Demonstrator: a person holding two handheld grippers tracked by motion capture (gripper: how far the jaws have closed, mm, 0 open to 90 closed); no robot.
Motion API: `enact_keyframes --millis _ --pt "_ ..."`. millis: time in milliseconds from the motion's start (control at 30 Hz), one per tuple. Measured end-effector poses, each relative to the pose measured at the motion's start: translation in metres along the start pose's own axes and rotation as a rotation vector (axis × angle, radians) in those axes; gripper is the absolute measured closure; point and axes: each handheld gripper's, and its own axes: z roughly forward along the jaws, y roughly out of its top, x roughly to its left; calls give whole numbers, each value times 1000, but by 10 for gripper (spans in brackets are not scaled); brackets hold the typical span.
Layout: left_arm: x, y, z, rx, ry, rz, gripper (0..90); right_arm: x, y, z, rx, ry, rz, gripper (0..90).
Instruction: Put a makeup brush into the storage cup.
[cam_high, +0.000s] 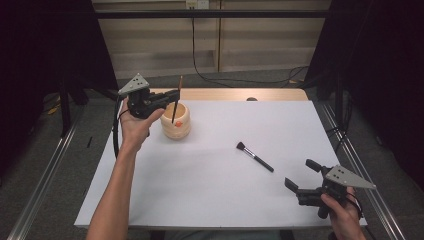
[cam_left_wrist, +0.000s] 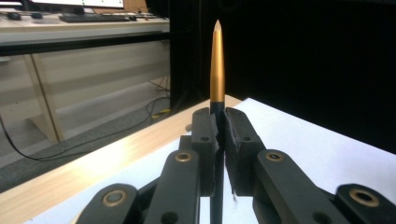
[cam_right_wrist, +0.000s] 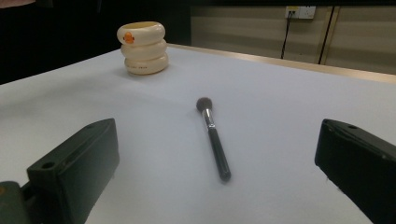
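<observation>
High view: the left gripper (cam_high: 172, 95) hangs over the cup (cam_high: 176, 121), a cream, ribbed holder near the far left of the white table (cam_high: 210, 200). Its jaws are clamped on a thin pen (cam_high: 176, 100) with a gold top and dark lower shaft, held upright, its lower end at or just inside the cup's mouth; whether it touches the bottom cannot be told. A brush (cam_high: 255, 156) lies flat on the table, well apart from the cup, bristles toward the far left. The right gripper (cam_high: 302, 176) rests near the front right corner, jaws apart and holding nothing, pointing toward the brush.

Left gripper view: the two black pads are pressed together on the pen (cam_left_wrist: 217, 65), whose gold tip stands straight up above them. The dark shaft runs down between the jaws.

Right gripper view: the jaws stand wide apart with the brush (cam_right_wrist: 214, 137) lying on the table between and beyond them, untouched. The cup (cam_right_wrist: 141, 48) stands farther back, with a small orange mark near its rim. A line of tiny print sits low on its side, too small to read.

As a judgement, the work looks about half done: the pen is at the cup but not yet released, and the brush has yet to be picked up.
</observation>
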Motion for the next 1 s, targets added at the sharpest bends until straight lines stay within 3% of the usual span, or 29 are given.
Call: enact_keyframes --millis 200,500,667,1000 --pt "15 2 2 1 54 -15 833 0 0 0 1 -1 -2 0" --pt "24 8 6 -3 64 -25 833 0 0 1 1 0 -7 0" --pt "22 18 9 -10 60 -11 833 1 0 0 -8 4 -8 0" --pt "29 13 24 11 63 -19 833 1 0 0 -6 9 -14 0"
